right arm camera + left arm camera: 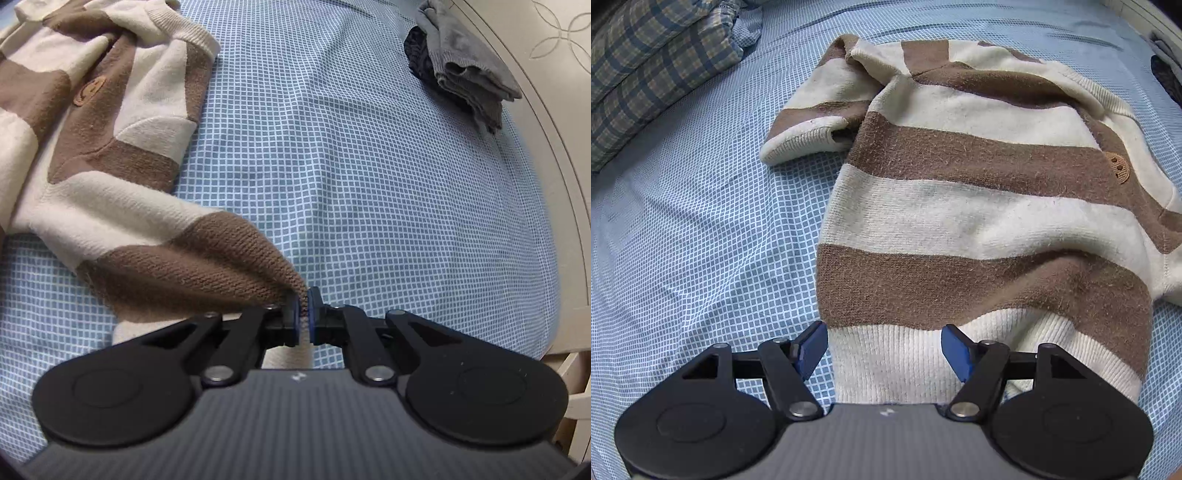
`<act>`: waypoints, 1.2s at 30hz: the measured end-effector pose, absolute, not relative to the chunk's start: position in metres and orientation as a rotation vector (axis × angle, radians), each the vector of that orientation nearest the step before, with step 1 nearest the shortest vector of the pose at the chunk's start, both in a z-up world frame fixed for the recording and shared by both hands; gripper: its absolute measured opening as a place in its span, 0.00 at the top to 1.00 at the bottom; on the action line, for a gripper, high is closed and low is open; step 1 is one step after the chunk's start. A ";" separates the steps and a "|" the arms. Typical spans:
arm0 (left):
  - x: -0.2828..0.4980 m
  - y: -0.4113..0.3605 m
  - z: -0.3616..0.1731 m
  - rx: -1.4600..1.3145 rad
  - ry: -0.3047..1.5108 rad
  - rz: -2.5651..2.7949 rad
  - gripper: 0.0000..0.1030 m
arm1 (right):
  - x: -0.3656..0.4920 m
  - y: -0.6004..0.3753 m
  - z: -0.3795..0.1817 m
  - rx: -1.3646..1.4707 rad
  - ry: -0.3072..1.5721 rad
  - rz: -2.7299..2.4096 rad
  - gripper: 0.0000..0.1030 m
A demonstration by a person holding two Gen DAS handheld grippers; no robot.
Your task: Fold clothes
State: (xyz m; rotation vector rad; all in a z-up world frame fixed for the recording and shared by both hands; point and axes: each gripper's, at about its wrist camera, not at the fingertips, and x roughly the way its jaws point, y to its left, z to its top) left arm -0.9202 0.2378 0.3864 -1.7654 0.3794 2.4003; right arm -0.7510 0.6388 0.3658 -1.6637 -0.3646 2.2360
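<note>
The cream-and-brown striped knitted sweater [979, 206] lay spread on the blue checked bedsheet [701, 229] ahead of the left gripper [884, 350], whose blue-padded jaws stood spread on either side of the ribbed cream hem, likely placed to take hold of it. The right gripper [304, 314] was pressed together on a brown fold of the sweater's edge, drawn taut up and left of it, seemingly to pull the cloth flat or carry it over. A grey folded garment [469, 77] sat far ahead to its right.

We see a cream-and-brown striped sweater [979, 206] on a blue-and-white checked sheet [369, 166], a blue-tan plaid pillow [646, 66], and grey clothes [465, 70].
</note>
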 end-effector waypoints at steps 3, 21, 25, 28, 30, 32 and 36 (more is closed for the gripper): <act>-0.924 0.252 0.389 -1.764 0.386 2.408 0.32 | -0.765 0.663 0.361 -1.671 -0.422 2.213 0.93; -0.924 0.321 0.399 -1.673 0.504 2.327 0.24 | -0.696 0.766 0.378 -1.708 0.263 2.367 0.67; -0.916 0.332 0.396 -1.650 0.521 2.287 0.24 | -0.682 0.752 0.356 -1.788 0.286 2.350 0.67; -0.916 0.336 0.395 -1.666 0.525 2.296 0.24 | -0.675 0.759 0.340 -1.855 0.280 2.293 0.67; -0.917 0.339 0.394 -1.676 0.527 2.302 0.24 | -0.675 0.765 0.325 -1.914 0.260 2.261 0.67; -0.917 0.343 0.392 -1.686 0.529 2.308 0.24 | -0.673 0.773 0.313 -1.957 0.265 2.259 0.67; -0.918 0.348 0.391 -1.716 0.514 2.322 0.24 | -0.667 0.788 0.302 -1.972 0.429 2.324 0.57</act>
